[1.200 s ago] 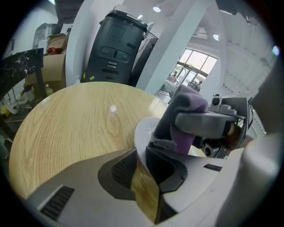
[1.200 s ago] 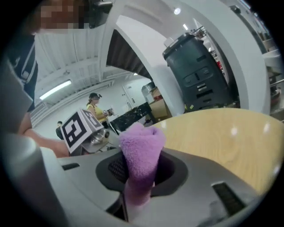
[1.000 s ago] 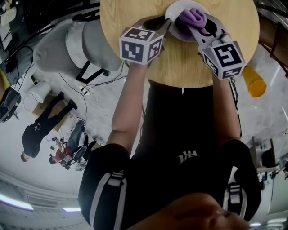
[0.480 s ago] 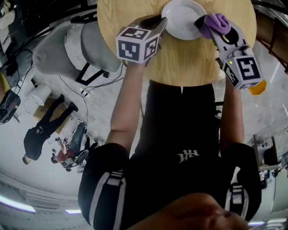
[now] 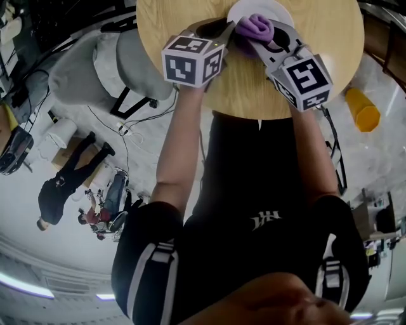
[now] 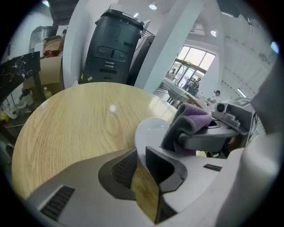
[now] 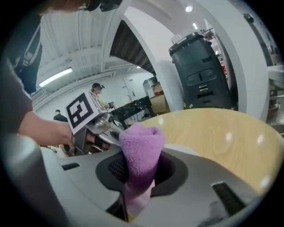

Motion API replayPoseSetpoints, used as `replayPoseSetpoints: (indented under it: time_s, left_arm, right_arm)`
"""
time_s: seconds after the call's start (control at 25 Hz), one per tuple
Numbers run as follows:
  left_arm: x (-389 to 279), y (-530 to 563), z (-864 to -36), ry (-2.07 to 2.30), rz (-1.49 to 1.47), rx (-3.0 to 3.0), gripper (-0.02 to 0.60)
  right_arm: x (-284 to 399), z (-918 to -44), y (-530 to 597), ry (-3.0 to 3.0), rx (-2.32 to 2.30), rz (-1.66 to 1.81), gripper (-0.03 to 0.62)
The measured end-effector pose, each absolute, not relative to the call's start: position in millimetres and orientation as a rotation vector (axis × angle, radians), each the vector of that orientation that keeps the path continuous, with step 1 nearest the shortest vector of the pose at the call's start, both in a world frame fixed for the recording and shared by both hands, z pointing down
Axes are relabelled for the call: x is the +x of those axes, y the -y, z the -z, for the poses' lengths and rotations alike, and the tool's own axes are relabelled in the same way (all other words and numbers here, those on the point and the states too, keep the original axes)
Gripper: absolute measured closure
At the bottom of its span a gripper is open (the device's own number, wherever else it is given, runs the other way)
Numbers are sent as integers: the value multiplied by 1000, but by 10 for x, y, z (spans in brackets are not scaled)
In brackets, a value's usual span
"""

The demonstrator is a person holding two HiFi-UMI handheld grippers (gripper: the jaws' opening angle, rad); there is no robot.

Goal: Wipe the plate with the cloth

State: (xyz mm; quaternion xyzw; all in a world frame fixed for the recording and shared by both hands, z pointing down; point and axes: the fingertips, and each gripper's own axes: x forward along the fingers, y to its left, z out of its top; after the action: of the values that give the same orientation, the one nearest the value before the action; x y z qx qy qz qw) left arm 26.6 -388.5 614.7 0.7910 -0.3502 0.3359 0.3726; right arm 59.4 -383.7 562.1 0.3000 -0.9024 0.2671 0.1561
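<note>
A white plate (image 5: 269,9) lies on the round wooden table (image 5: 323,38) at the top of the head view. My left gripper (image 5: 227,30) is shut on the plate's near-left rim (image 6: 143,133), and its jaws have just tightened a little. My right gripper (image 5: 261,37) is shut on a bunched purple cloth (image 5: 254,26), which rests on the near-left part of the plate, close to the left jaws. From the left gripper view the cloth (image 6: 197,119) sits just right of my left gripper (image 6: 141,153). The cloth (image 7: 140,146) fills my right gripper (image 7: 140,170) and hides most of the plate.
A grey padded seat (image 5: 104,63) stands left of the table. An orange container (image 5: 362,110) lies on the floor at the right. A tall black bin (image 6: 114,44) stands beyond the table's far edge. Several people are far off in the room.
Half a second ago my right gripper held the cloth at the plate's right edge; it has since swept left across the plate, back to near the left gripper. The left gripper has stayed put.
</note>
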Motion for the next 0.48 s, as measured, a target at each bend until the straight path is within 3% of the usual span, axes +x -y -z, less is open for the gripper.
replayPoseSetpoints:
  time_s: [0.48]
  left_arm:
    - [232,3865,-6148,877,-865,2036,508]
  right_arm:
    - [1661,-5784,3822,2398,973,-569,499]
